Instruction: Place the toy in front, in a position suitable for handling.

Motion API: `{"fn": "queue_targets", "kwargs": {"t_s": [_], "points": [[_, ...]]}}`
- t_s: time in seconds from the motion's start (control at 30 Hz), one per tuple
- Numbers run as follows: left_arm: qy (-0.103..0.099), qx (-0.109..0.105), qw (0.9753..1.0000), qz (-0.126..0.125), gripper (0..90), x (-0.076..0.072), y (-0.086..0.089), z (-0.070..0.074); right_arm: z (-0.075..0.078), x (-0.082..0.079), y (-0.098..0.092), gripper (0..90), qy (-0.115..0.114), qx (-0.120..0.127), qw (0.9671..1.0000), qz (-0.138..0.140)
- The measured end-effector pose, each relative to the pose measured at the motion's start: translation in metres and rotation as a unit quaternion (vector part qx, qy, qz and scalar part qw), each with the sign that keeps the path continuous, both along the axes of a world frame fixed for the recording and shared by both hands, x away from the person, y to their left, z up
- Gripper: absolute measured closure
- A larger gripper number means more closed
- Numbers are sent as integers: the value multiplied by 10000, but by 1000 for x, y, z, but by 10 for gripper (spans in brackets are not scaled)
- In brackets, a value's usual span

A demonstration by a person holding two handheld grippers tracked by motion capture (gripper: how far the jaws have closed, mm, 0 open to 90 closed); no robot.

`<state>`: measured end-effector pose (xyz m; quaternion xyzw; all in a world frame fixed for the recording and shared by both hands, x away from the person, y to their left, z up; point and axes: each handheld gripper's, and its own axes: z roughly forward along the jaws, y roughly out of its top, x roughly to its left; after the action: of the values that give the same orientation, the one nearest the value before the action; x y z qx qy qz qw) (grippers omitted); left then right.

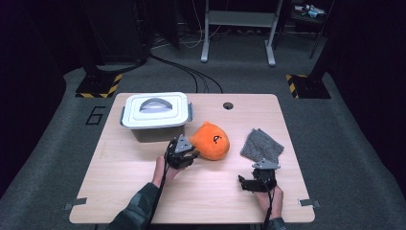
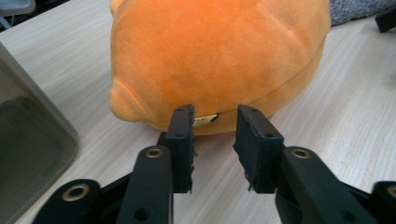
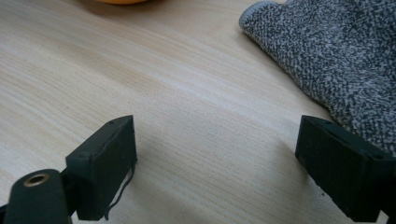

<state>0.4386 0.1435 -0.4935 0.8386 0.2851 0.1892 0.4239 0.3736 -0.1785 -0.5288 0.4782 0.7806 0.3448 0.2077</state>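
My left tool (image 2: 214,140), jaws narrowly apart, nears the round, velvety orange plush (image 2: 219,60); its yellow tag (image 2: 205,121) shows close up; my right tool (image 3: 215,163) gapes beside knitted grey cloth (image 3: 336,60).

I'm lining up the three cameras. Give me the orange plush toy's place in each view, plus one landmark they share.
High view: orange plush toy at table centre, just right of the left gripper.
Left gripper view: upper middle, right before the open jaws.
Right gripper view: a sliver at the top edge.
Shared landmark: grey knitted cloth.
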Motion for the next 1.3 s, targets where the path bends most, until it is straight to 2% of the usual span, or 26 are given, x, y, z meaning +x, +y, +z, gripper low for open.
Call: {"fn": "queue_targets", "kwargs": {"t_s": [0.1,0.27,0.37,0.43,0.53,0.6,0.63,0.77,0.8,0.9,0.97,1.07,1.13,1.2,1.27,1.3], "points": [[22,60,10000,-70,760,2,-4,-2,0,0,0,123,17,31,10000,-22],[-33,20,9999,-106,897,1,-7,-4,0,0,0,125,-4,13,10000,2],[-131,152,9997,-111,900,1,-9,-2,0,0,0,128,-5,8,10000,-10],[-105,18,9999,-83,900,0,-9,-3,0,0,0,129,-9,2,10000,-4],[-136,19,9999,-92,900,-3,-9,-3,0,0,0,130,-9,1,10000,-19],[-150,-57,9998,-71,900,-5,-8,-4,0,0,0,129,11,17,10000,-19],[-95,-139,9998,-60,900,-6,-8,-5,0,0,0,130,5,21,10000,-12],[-96,-171,9998,-100,900,-12,-10,-5,0,0,0,130,-5,11,10000,-9],[-61,-261,9996,-120,900,-13,-10,-5,0,0,0,131,6,23,10000,-22],[-102,-199,9996,-188,900,-17,-14,-3,0,0,0,131,-2,-3,10000,-24],[-119,-295,9993,-180,900,-20,-15,-2,0,0,0,131,-10,0,10000,-8],[-134,-314,9993,-161,900,-22,-14,-3,0,0,0,134,-4,22,10000,-38],[-186,-343,9992,-64,900,-21,-8,-2,0,0,0,133,2,20,10000,-38],[-187,-434,9988,96,862,-21,-3,-3,0,0,0,132,-7,-6,10000,-8],[-74,-427,9990,125,747,-18,0,-5,0,0,0,134,6,26,10000,-33],[-91,-340,9991,228,663,-17,0,-6,0,0,0,134,6,27,10000,-36]]}}
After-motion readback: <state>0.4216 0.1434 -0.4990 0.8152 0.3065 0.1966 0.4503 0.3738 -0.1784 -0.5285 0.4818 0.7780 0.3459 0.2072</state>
